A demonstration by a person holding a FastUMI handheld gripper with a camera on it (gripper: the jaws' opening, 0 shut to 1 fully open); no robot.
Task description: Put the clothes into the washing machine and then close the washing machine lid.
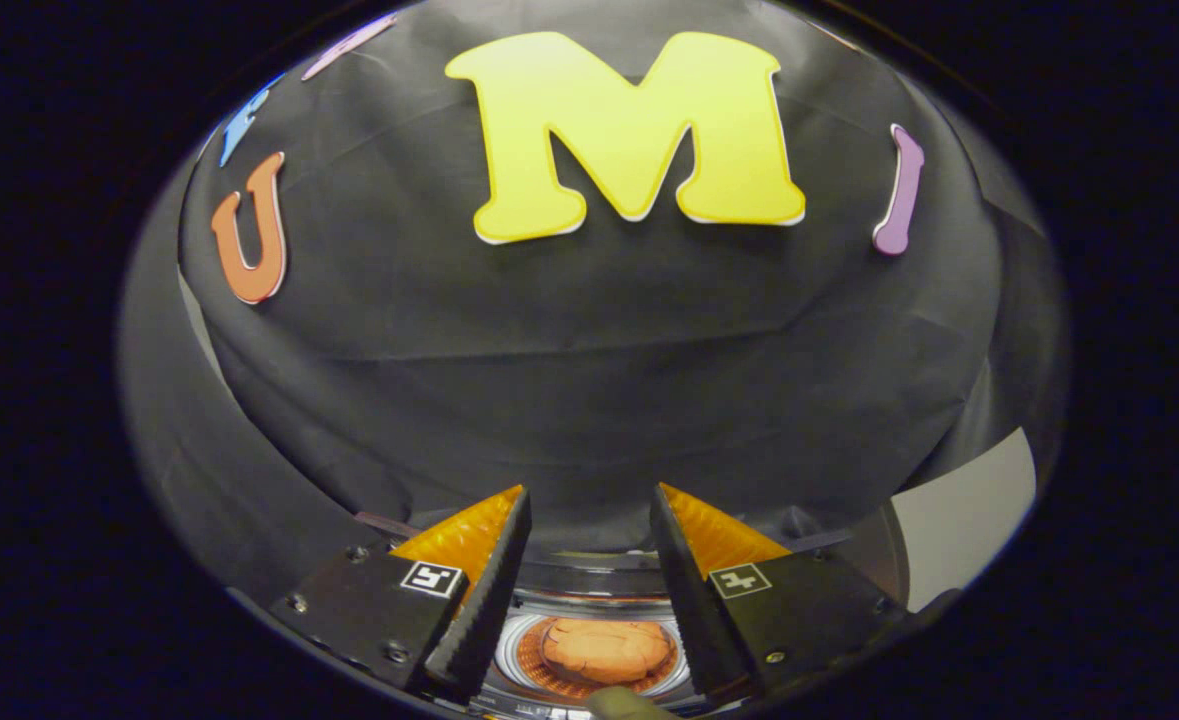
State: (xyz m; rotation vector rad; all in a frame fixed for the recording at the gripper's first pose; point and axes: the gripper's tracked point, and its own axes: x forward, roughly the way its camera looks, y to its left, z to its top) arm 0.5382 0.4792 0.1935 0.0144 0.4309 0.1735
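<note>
Gripper view looks level at the booth wall, with the gripper spread apart and holding nothing. Below and between the fingers sits the washer, its round drum open, and an orange garment lies bunched inside it. So the clothes seem to be in already; my guess is the lid comes next, though I can't make it out.

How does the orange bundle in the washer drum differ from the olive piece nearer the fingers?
The orange bundle is warm orange; the olive piece is dull green. The orange bundle lies inside the drum; the olive piece sits nearer, at its near edge. The orange bundle shows whole, the olive piece as a sliver. Both show between the fingers of the open gripper, ungripped.
</note>
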